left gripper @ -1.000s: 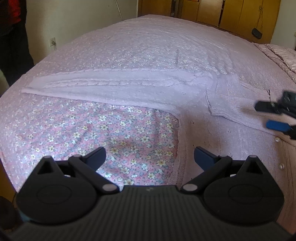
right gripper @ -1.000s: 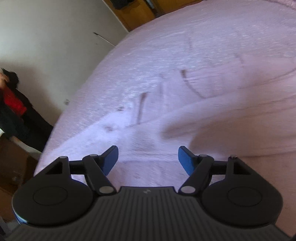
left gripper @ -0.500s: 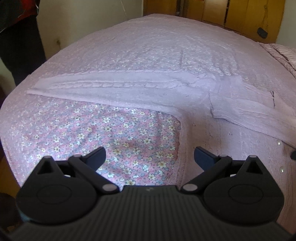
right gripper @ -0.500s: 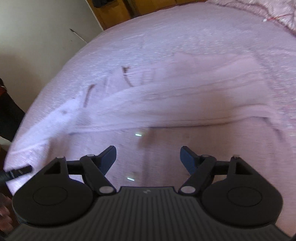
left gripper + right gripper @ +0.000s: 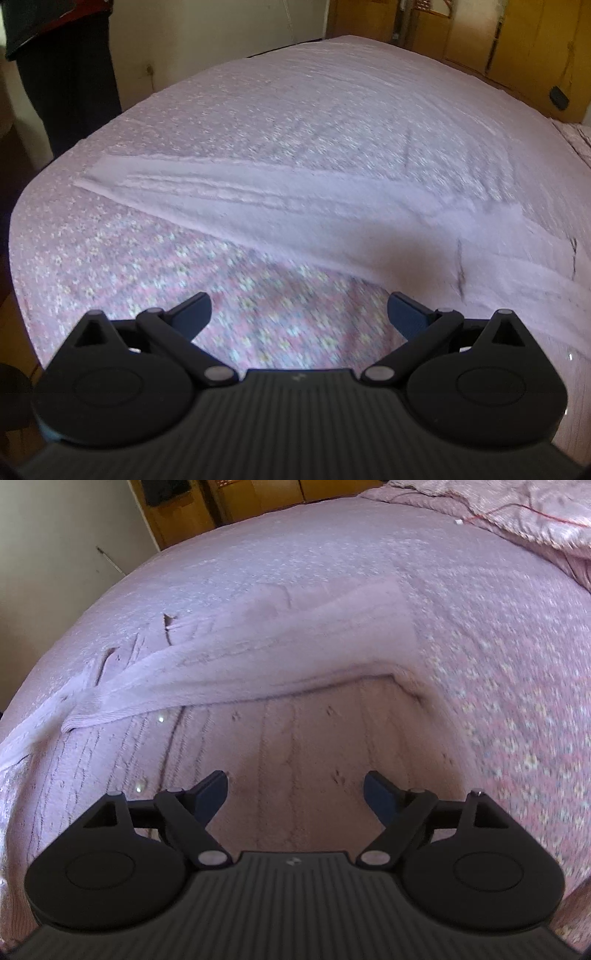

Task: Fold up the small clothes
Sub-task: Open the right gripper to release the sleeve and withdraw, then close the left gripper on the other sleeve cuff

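A pale pink knitted cardigan (image 5: 295, 738) lies flat on the bed, with small shiny buttons down its front. One sleeve (image 5: 236, 661) is folded across the body. In the left wrist view the other sleeve (image 5: 258, 206) stretches out flat to the left over the bedspread. My left gripper (image 5: 298, 314) hangs open above the flowered cloth just in front of that sleeve, nothing between its fingers. My right gripper (image 5: 295, 792) hovers over the cardigan's body, jaws opening, with nothing between them.
The bed carries a pink flowered bedspread (image 5: 147, 266) whose left edge drops off near a person in dark clothes (image 5: 66, 74). Wooden cupboards (image 5: 480, 33) stand behind the bed. A crumpled pink quilt (image 5: 517, 513) lies at the far right.
My right gripper swung right along the cardigan, from the collar area to over its body below the folded sleeve. My left gripper shifted left and slightly up; the right gripper left its view.
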